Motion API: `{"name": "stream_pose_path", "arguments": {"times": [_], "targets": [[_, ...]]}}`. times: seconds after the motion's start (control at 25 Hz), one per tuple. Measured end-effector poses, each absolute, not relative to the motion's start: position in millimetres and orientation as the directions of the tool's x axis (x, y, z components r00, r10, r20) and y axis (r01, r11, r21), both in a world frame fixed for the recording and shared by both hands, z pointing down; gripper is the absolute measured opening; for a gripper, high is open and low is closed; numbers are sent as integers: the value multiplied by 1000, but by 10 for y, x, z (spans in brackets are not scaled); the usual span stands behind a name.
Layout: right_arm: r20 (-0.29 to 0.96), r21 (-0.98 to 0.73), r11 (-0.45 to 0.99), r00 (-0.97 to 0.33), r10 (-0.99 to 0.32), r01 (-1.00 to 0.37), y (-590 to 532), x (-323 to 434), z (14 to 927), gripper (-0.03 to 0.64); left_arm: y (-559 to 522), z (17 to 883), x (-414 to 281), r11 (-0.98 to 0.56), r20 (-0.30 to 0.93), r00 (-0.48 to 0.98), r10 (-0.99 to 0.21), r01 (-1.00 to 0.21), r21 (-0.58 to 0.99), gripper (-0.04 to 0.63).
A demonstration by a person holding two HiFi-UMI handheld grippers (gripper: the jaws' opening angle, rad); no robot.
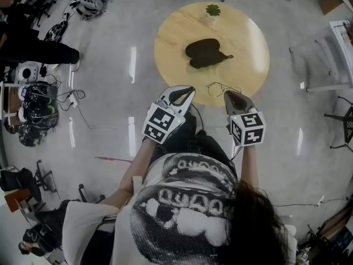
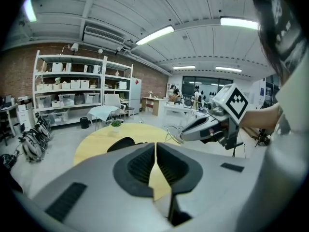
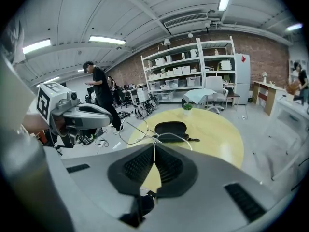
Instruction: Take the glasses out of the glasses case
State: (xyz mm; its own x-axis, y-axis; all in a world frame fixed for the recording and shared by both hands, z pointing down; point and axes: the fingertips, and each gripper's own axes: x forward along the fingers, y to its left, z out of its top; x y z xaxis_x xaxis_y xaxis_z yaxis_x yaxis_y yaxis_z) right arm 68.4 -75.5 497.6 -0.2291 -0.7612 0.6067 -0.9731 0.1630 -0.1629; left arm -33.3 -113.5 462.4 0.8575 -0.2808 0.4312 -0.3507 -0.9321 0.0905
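Note:
The black glasses case (image 1: 205, 53) lies open on the round wooden table (image 1: 248, 32); it also shows as the case (image 3: 170, 128) and the case (image 2: 120, 144) in the gripper views. My right gripper (image 1: 229, 94) hangs over the table's near edge, shut on thin wire-rimmed glasses (image 3: 153, 140), which stick out in front of its tips. In the head view the glasses (image 1: 219, 86) are a faint wire loop. My left gripper (image 1: 190, 89) is level with it, to its left, with its pads together and nothing between them. From the left gripper view, the right gripper (image 2: 183, 135) carries the glasses (image 2: 173, 133).
A small potted plant (image 1: 213, 10) stands at the table's far edge. Bags and cables (image 1: 36, 112) lie on the floor at the left. A person in black (image 3: 101, 93) stands beside shelves (image 3: 193, 71) along the brick wall. A white chair (image 1: 339, 54) is at the right.

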Motion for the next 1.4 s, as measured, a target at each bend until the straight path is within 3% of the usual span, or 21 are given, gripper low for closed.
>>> {"name": "stream_pose_path", "arguments": {"times": [0.64,1.4], "targets": [[569,-174,244,-300,-766,-954,156,376,4946,11,-266,4446,-446,-918,387,853,-351,-396,39,18],[595,-215,255,-333,-731,-943,676,114,5189,11,262,4660,-817,-903,429,828,-362,-425,58,18]]}}
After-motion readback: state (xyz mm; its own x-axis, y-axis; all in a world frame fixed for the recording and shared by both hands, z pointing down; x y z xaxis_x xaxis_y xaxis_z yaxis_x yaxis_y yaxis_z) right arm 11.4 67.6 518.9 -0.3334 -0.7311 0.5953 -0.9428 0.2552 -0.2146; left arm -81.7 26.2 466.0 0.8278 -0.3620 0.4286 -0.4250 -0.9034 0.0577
